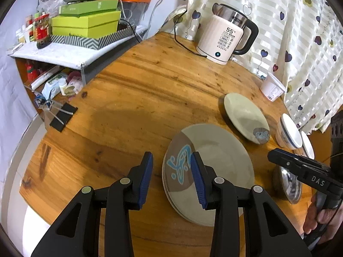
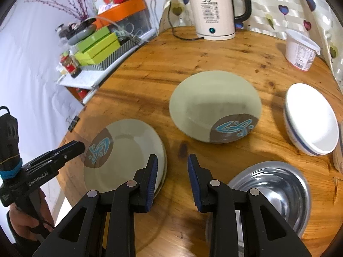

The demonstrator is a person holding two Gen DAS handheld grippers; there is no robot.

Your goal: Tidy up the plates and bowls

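A stack of grey-green plates (image 1: 216, 171) with a brown patch and blue motif lies on the round wooden table; it also shows in the right wrist view (image 2: 128, 150). My left gripper (image 1: 171, 165) is open and empty, straddling the stack's left rim. A single matching plate (image 1: 244, 115) lies farther back, also in the right wrist view (image 2: 214, 105). A white bowl with a blue rim (image 2: 310, 117) and a steel bowl (image 2: 276, 190) sit to the right. My right gripper (image 2: 172, 167) is open and empty over bare wood between the stack and the steel bowl.
A white electric kettle (image 2: 212, 12) with its cord stands at the table's back. A white plastic tub (image 2: 300, 49) stands at the back right. A cluttered shelf with green boxes (image 1: 85, 23) stands left of the table. A curtain (image 1: 300, 32) hangs behind.
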